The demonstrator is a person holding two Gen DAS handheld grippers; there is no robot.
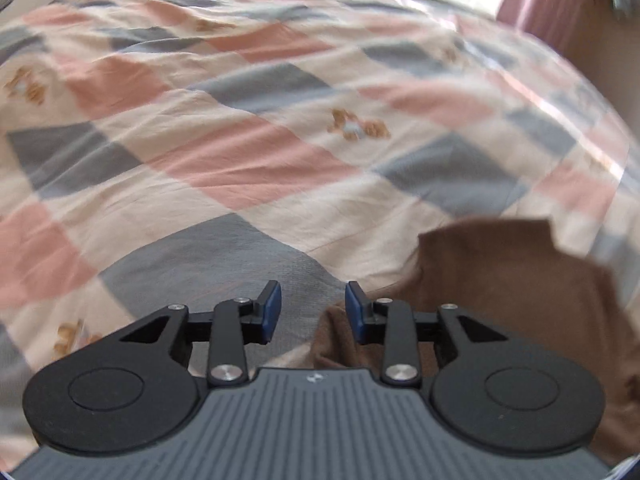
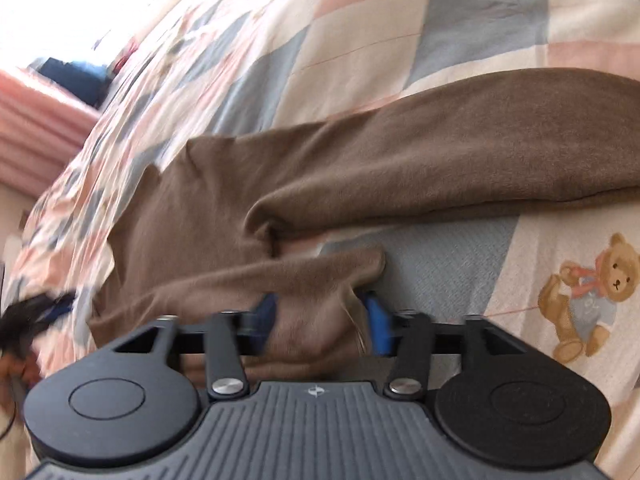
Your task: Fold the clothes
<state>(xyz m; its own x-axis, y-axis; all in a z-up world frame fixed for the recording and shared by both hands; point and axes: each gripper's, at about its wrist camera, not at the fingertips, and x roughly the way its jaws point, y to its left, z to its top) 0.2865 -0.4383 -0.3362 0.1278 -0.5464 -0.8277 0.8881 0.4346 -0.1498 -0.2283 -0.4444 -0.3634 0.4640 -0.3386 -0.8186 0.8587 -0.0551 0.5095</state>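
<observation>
Right tongs (image 2: 320,320) clamped on a bunched fold of the brown garment (image 2: 400,160). Left tongs (image 1: 313,310) wide apart, empty, garment just right of them on the checked quilt (image 1: 240,120).

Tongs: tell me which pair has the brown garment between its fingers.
The right tongs: brown garment cloth fills the gap between their blue pads. The left tongs stand open with only the checked quilt showing between theirs.

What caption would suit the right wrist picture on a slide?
The right claw grips a bunched part of a brown garment lying on a checked teddy-bear bedspread.
</observation>
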